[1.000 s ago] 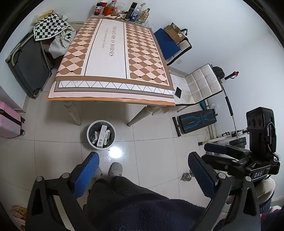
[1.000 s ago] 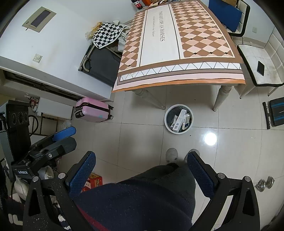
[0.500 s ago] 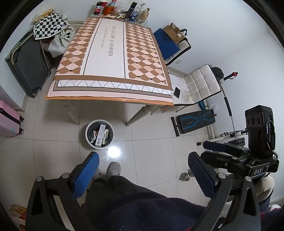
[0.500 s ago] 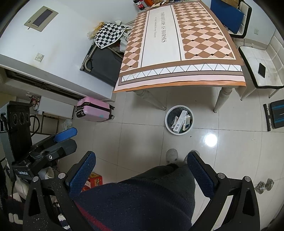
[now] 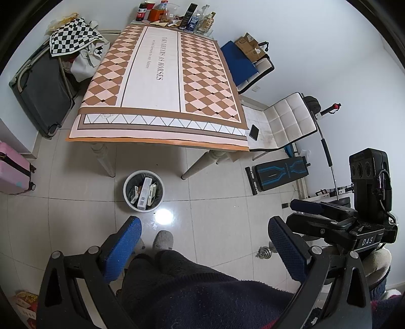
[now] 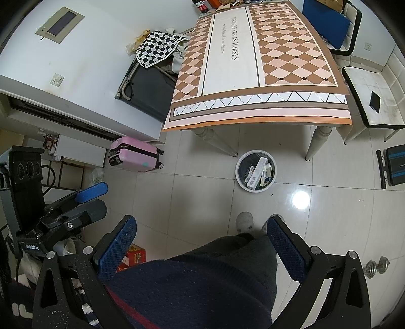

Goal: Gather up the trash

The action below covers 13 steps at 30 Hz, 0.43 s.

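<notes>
A round white trash bin [image 5: 126, 192] stands on the tiled floor in front of the table [image 5: 162, 88], with several white cartons [image 5: 145, 193] in it. In the right wrist view the same bin [image 6: 238, 174] and cartons [image 6: 258, 172] sit below the table's near edge. My left gripper [image 5: 205, 240] is open and holds nothing, high above the floor. My right gripper [image 6: 201, 240] is also open and holds nothing. A person's dark-clothed legs and grey slippers [image 5: 163, 239] show between the fingers. Bottles and clutter [image 5: 177, 15] crowd the table's far end.
A pink suitcase [image 6: 134, 154] and a dark open suitcase [image 5: 43, 93] lie left of the table. A white chair [image 5: 286, 121] with a phone [image 5: 254, 132] and a black-and-blue bench [image 5: 281, 173] stand on the right. A dumbbell [image 5: 264, 253] and a red box [image 6: 134, 255] lie on the floor.
Both views sway only slightly. Both grippers stay open, and the bin and table keep their places.
</notes>
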{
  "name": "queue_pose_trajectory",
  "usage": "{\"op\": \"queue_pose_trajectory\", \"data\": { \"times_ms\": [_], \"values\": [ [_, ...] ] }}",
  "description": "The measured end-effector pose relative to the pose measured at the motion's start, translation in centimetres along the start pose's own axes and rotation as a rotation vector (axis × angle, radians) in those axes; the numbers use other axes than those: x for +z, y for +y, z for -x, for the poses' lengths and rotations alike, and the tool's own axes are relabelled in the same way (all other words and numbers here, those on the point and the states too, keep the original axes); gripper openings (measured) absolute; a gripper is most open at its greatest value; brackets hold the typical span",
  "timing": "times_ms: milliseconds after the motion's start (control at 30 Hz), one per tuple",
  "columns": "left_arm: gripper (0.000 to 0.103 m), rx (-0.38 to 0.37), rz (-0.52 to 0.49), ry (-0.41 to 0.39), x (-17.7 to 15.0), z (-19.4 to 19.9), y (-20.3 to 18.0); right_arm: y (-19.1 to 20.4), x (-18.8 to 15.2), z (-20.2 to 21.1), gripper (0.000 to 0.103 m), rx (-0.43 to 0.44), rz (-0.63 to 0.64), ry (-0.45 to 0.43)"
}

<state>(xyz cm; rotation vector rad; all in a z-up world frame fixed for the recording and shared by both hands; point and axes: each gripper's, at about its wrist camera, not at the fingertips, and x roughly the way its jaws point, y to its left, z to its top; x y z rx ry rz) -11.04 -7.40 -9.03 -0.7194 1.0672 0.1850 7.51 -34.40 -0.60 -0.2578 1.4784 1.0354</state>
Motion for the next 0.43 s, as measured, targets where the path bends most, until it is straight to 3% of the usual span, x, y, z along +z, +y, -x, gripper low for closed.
{"op": "queue_pose_trajectory", "data": {
  "times_ms": [433],
  "values": [
    [0.102,-0.003,0.005,0.001,0.06,0.08,0.28,-0.16,0.20,0.11,0.103,0.008,0.004,0.006]
  ]
}}
